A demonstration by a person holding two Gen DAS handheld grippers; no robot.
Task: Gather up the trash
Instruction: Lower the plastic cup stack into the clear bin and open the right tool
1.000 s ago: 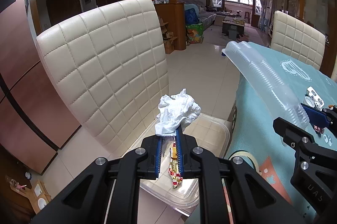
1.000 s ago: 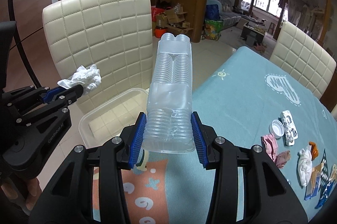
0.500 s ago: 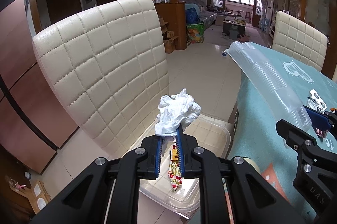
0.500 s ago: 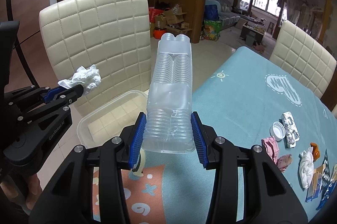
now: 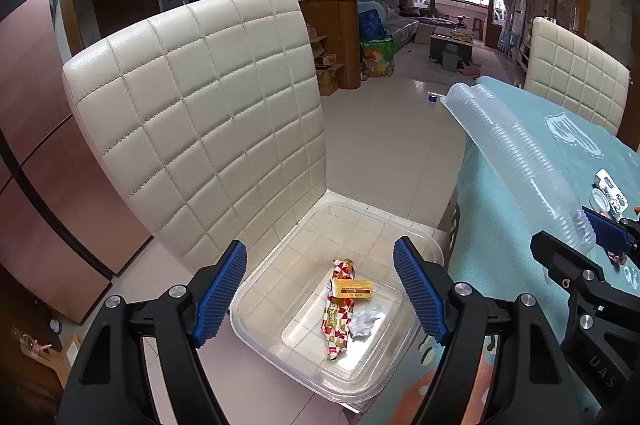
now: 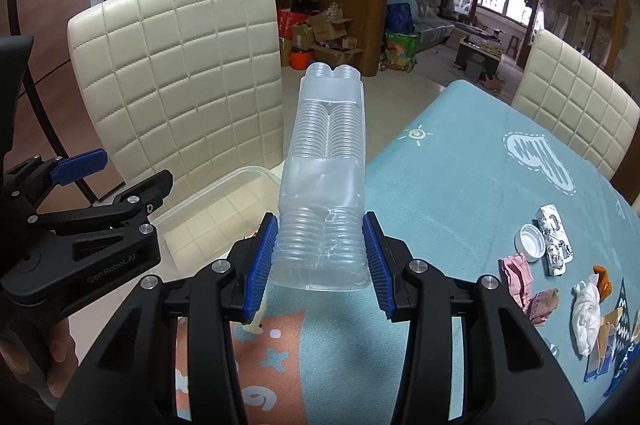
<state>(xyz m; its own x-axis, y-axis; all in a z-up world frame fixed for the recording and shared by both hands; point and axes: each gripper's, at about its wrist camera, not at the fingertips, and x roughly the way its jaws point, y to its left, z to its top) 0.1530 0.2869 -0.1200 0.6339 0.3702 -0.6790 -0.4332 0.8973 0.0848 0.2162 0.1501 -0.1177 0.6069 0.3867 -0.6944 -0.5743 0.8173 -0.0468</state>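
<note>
- Left tool [image 5: 320, 289] hangs over the clear bin, its jaws opening with nothing between the blue pads; from the look of it this is a release, since a pale crumpled wad [image 5: 366, 321] lies directly below in the bin.
- Right tool [image 6: 320, 261] is pinching the clear plastic cup package [image 6: 324, 185] near its lower end, pads pressing both sides; the package sticks out ahead and upward, probably held clear until the bin is free.
- Cream quilted chair [image 5: 208, 113] carries the bin on its seat, just beside the surface edge, a placement that would make for short trips from litter to bin.
- Teal-clothed surface [image 6: 460, 165] holds the rest of the trash, grouped toward the right edge of the right wrist view, well apart from the bin.
- Clear plastic bin [image 5: 276, 277] sits open-topped and shallow, so anything let go above it should fall straight in.
- Red-patterned wrapper [image 5: 338, 309] lies lengthwise on the bin floor, with a small yellow box [image 5: 354, 289] across it and the wad just beside.
- Crumpled white tissue [image 6: 586, 317] lies among flat wrappers on the surface, not yet collected.
- White bottle cap [image 6: 531, 243] rests beside a small printed packet [image 6: 556, 241]; both also await pickup.
</note>
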